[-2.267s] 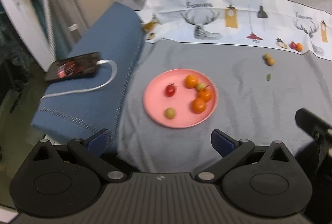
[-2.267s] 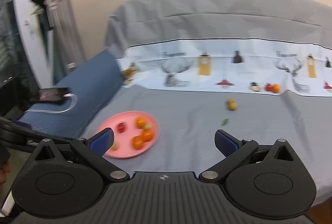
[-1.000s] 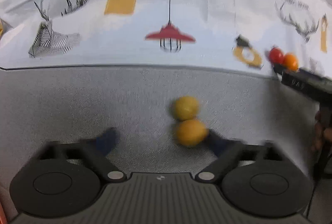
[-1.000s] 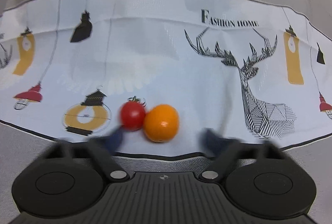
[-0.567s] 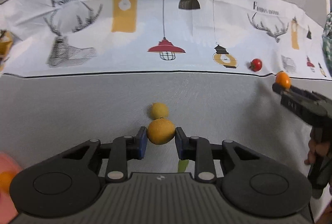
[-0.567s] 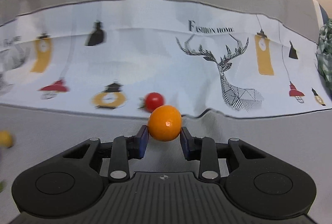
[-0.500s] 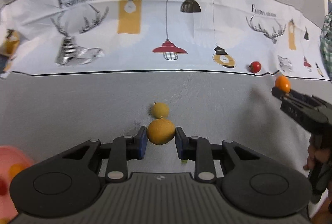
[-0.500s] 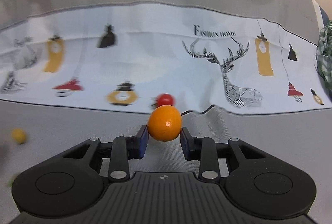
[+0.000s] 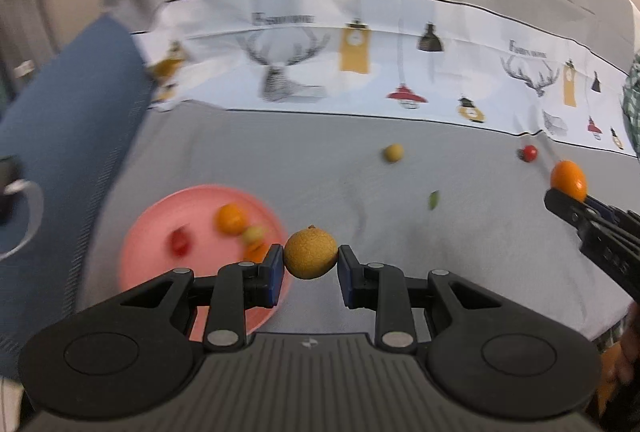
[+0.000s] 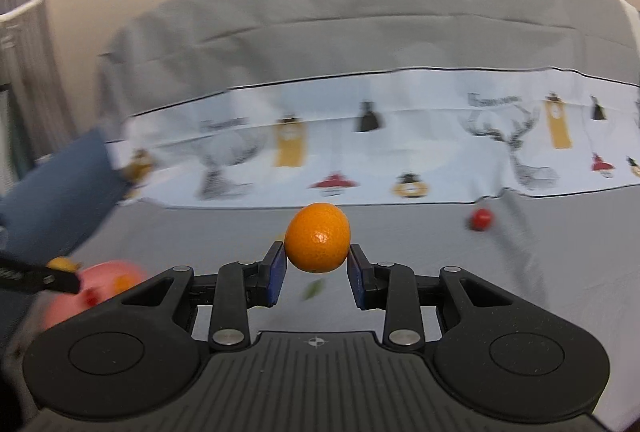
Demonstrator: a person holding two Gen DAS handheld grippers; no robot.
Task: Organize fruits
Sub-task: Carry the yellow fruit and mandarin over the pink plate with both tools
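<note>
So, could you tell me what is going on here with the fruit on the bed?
A person is gathering small fruits onto a round pink plate with two handheld grippers. The left gripper is shut on a rough yellow-brown round fruit, close to the plate. The right gripper is shut on a smooth orange citrus fruit. A small yellow fruit, a red cherry tomato and a green leaf lie on the grey sheet.
</note>
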